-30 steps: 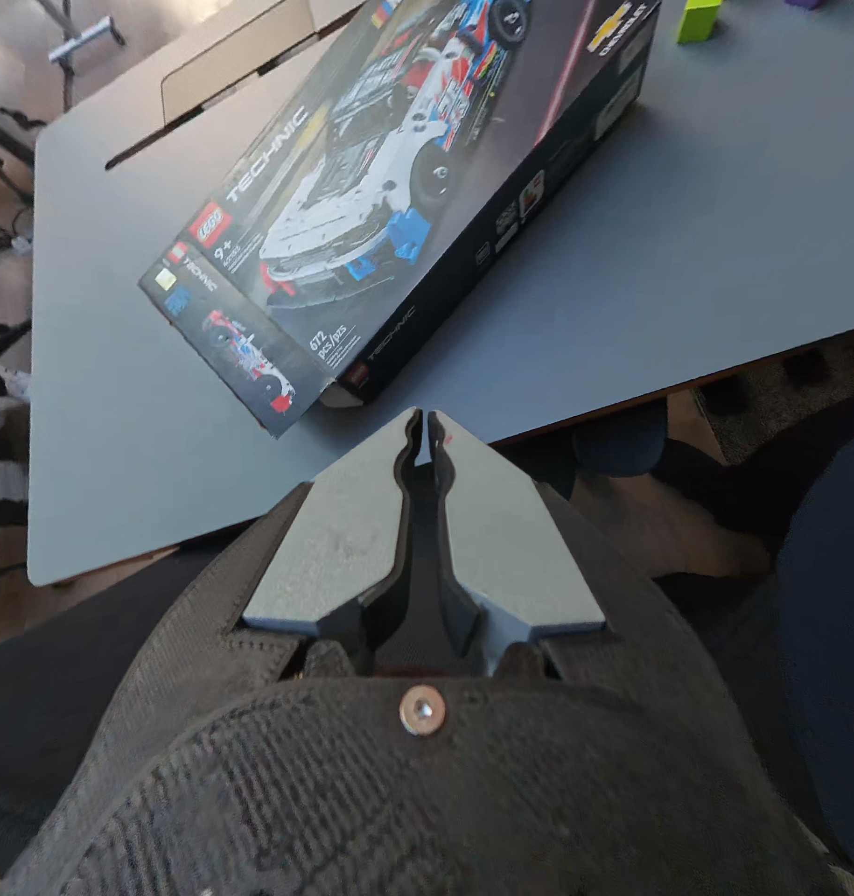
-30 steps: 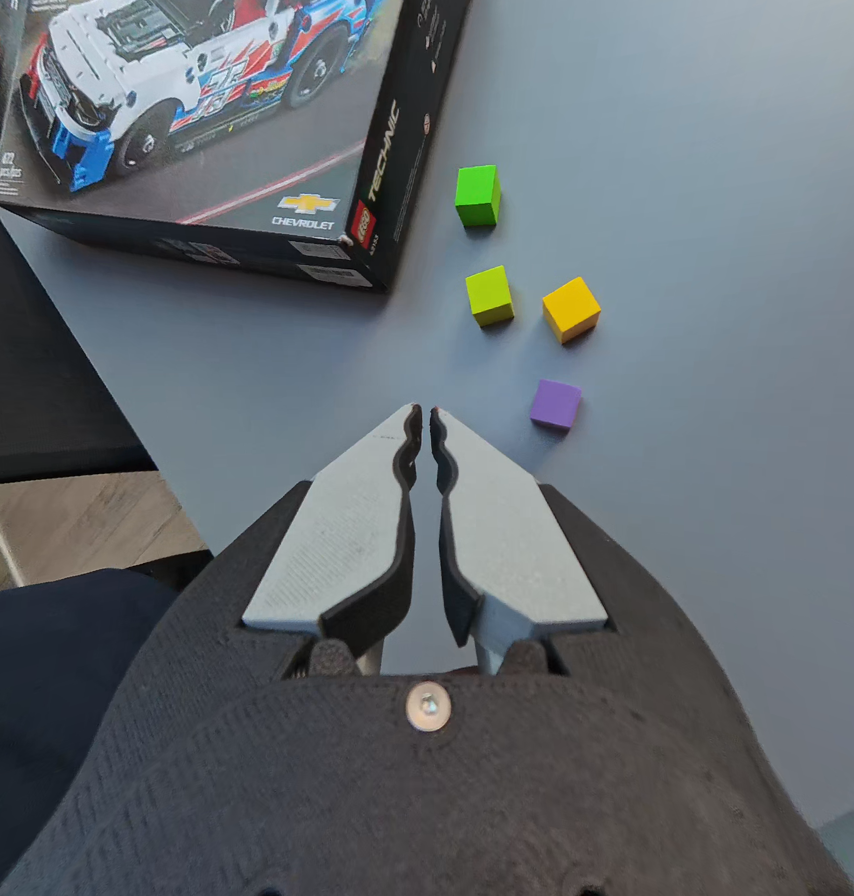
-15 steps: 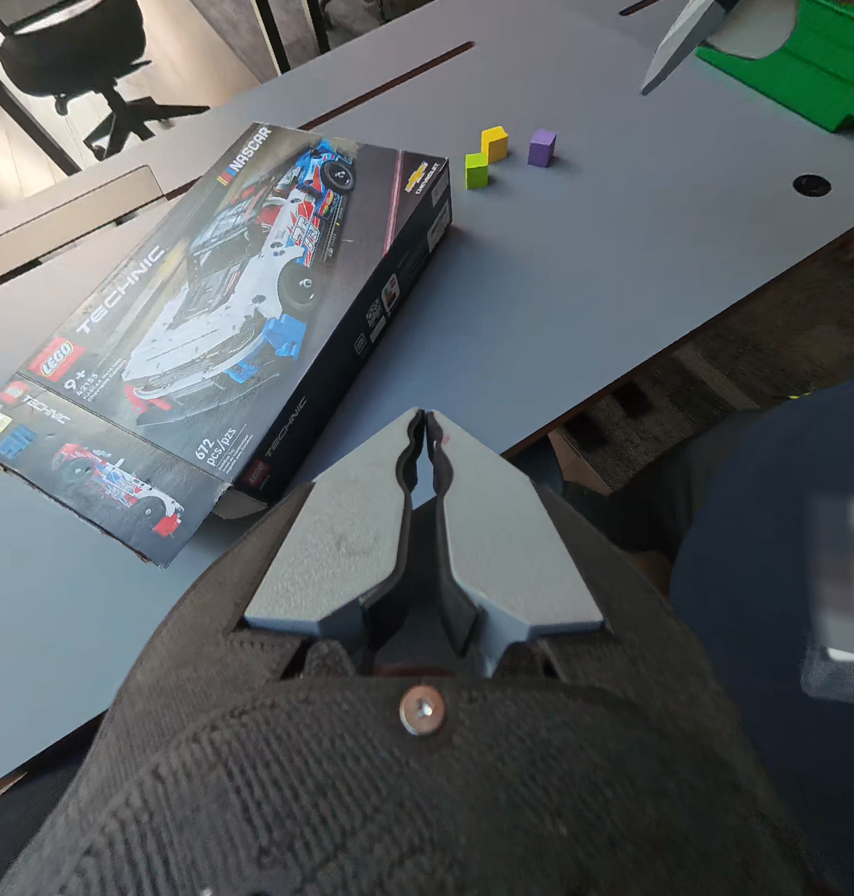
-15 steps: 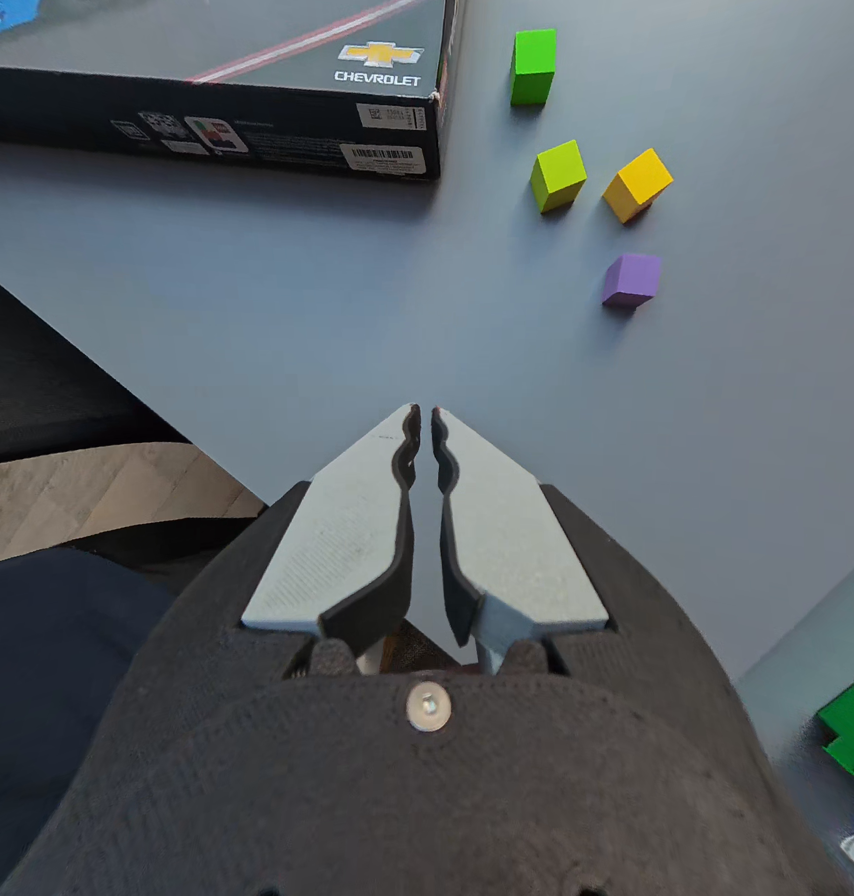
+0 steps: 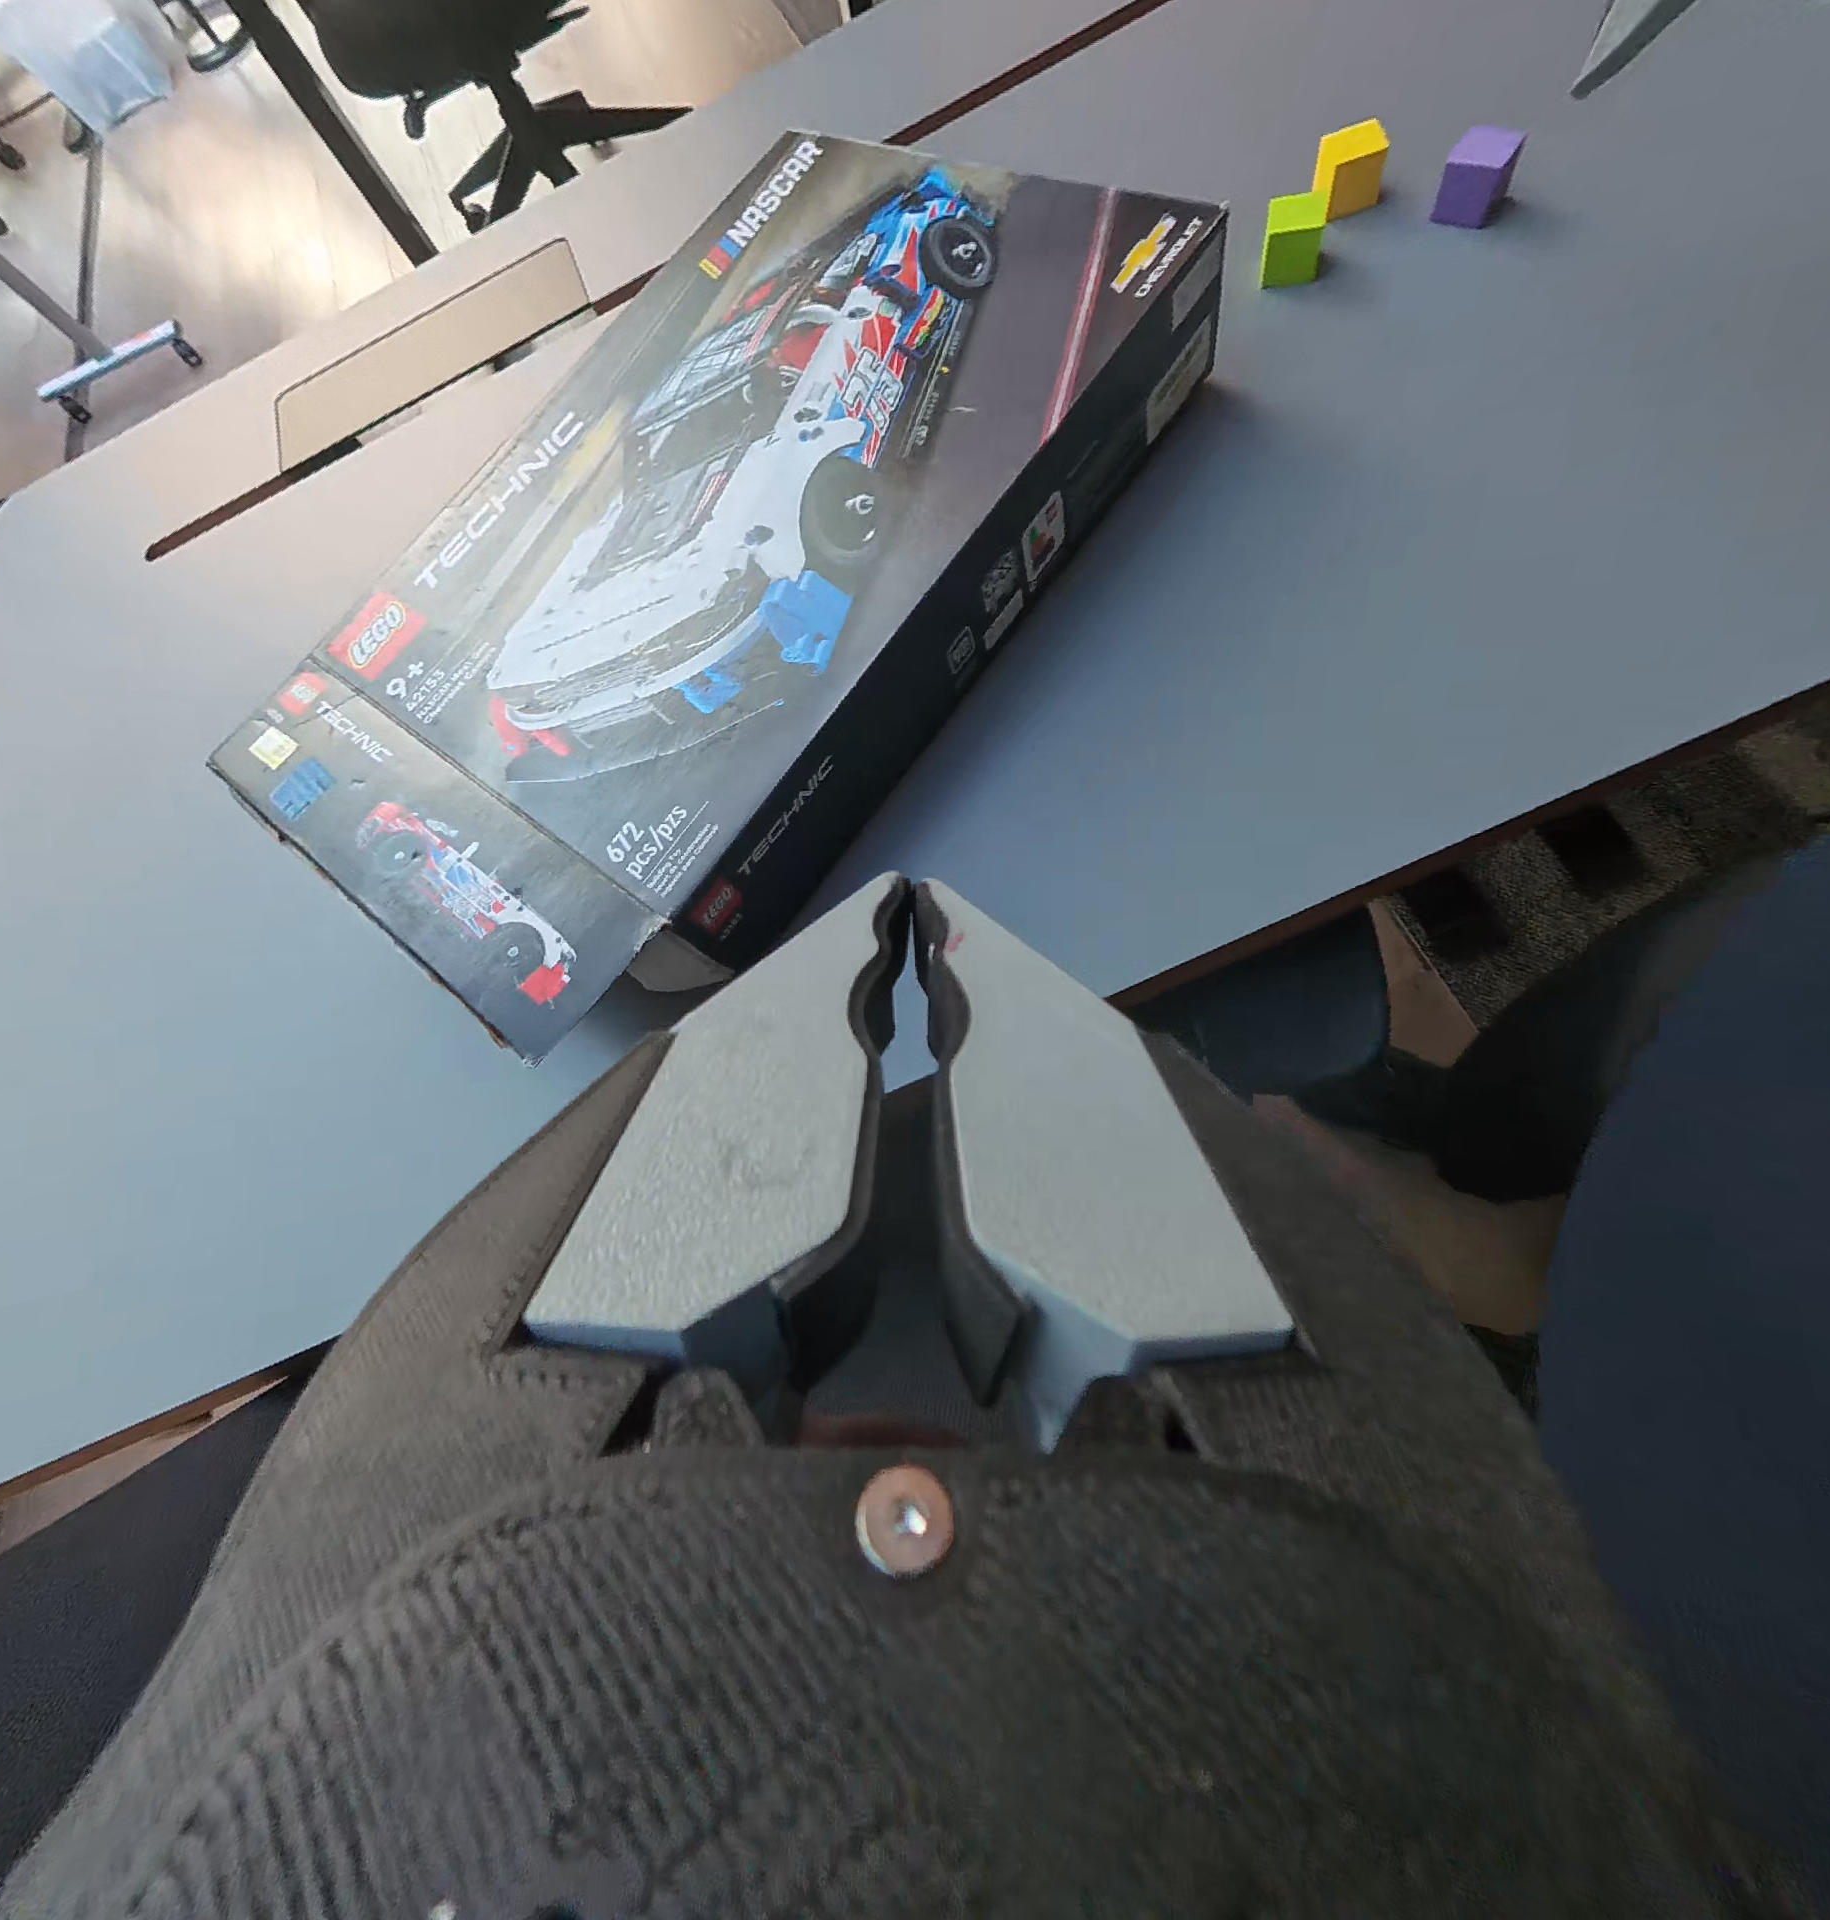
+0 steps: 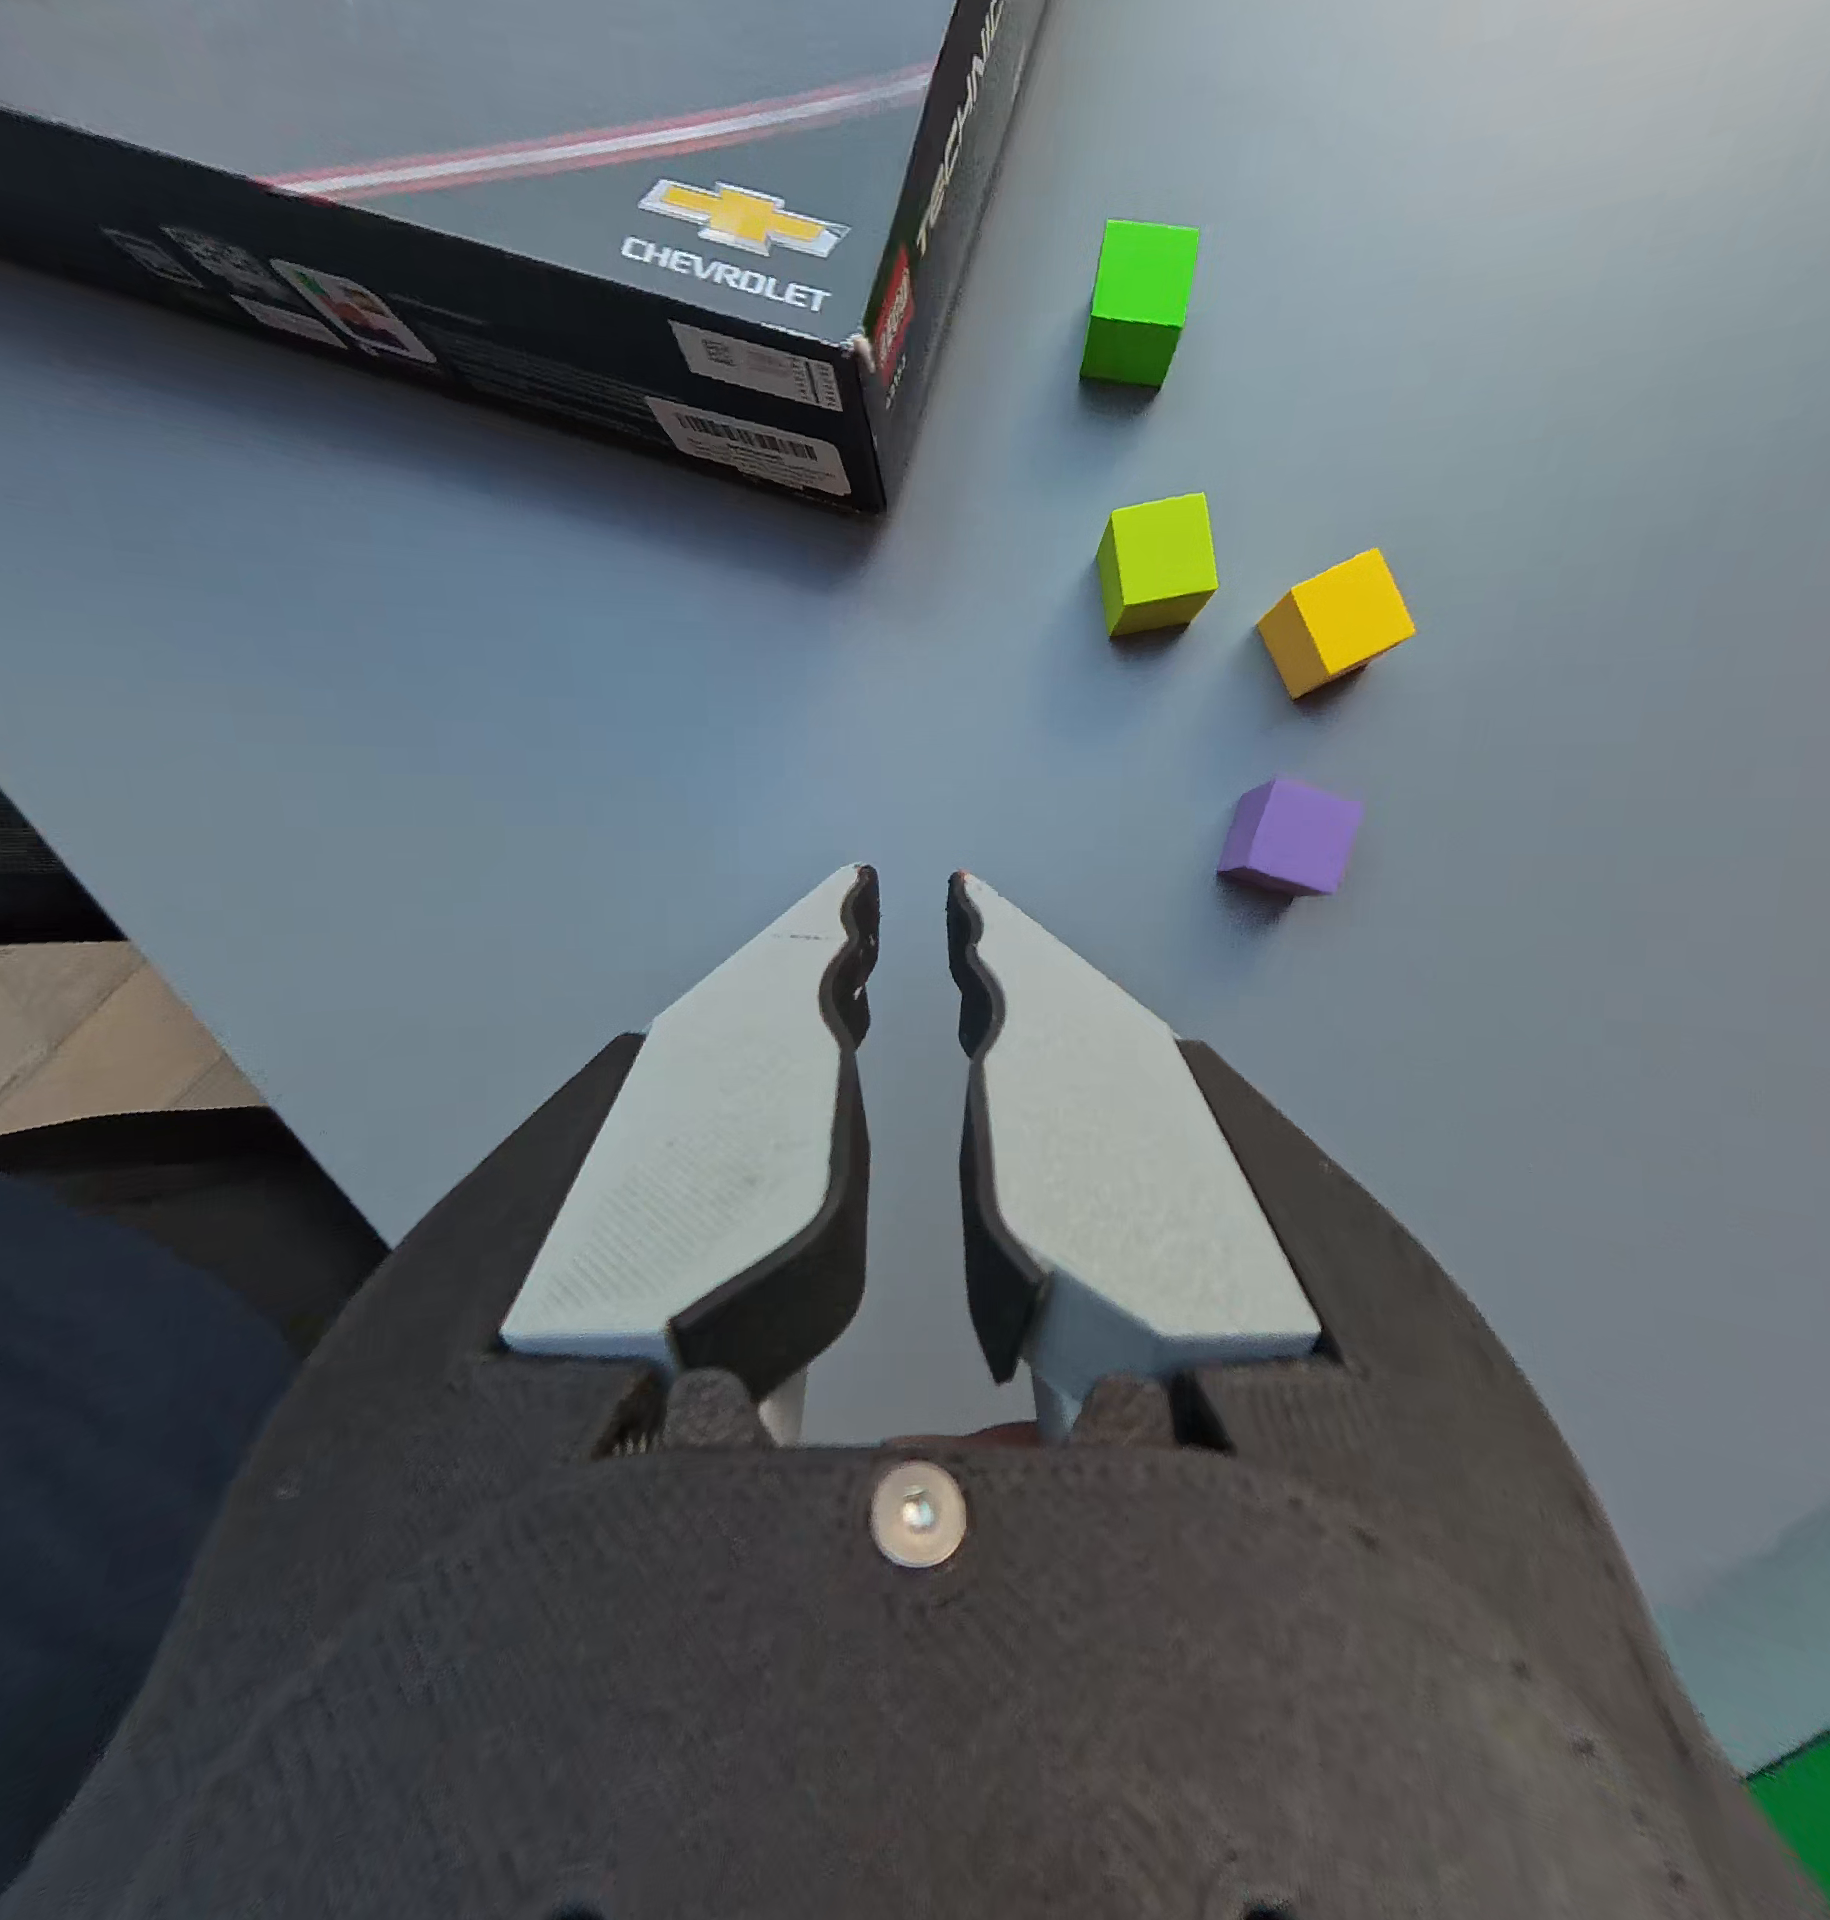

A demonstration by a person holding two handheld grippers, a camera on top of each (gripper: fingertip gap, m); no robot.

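My left gripper (image 5: 911,891) is shut with nothing between its pads, held over the table's near edge close to the corner of a dark toy-car box (image 5: 745,520). My right gripper (image 6: 911,881) is slightly open and empty above the grey table (image 6: 578,727). A purple cube (image 6: 1293,837) lies just to its right, nearest to it. Farther off are a yellow cube (image 6: 1337,621), a lime cube (image 6: 1158,561) and a green cube (image 6: 1139,301). The box corner (image 6: 765,312) shows at upper left. The left wrist view also shows the lime cube (image 5: 1293,241), yellow cube (image 5: 1353,166) and purple cube (image 5: 1476,175).
The table's near edge (image 5: 1410,862) runs across the left wrist view, with carpet and a person's dark clothing (image 5: 1721,1143) below. Office chairs (image 5: 475,62) stand beyond the table. A green object (image 6: 1825,1808) shows at lower right. The right gripper's finger (image 5: 1628,31) shows at top right. My hands' fingertips stand some 40 cm from each other. From my right tips it is roughly 11 cm to the purple cube (image 6: 1293,837); from my left, 50 cm. It is also in sight in the left wrist view (image 5: 1490,143).
My right gripper's jaws have parted slightly, and it has moved forward toward the cubes. My left gripper stays shut; its view has shifted, with the box now closer.
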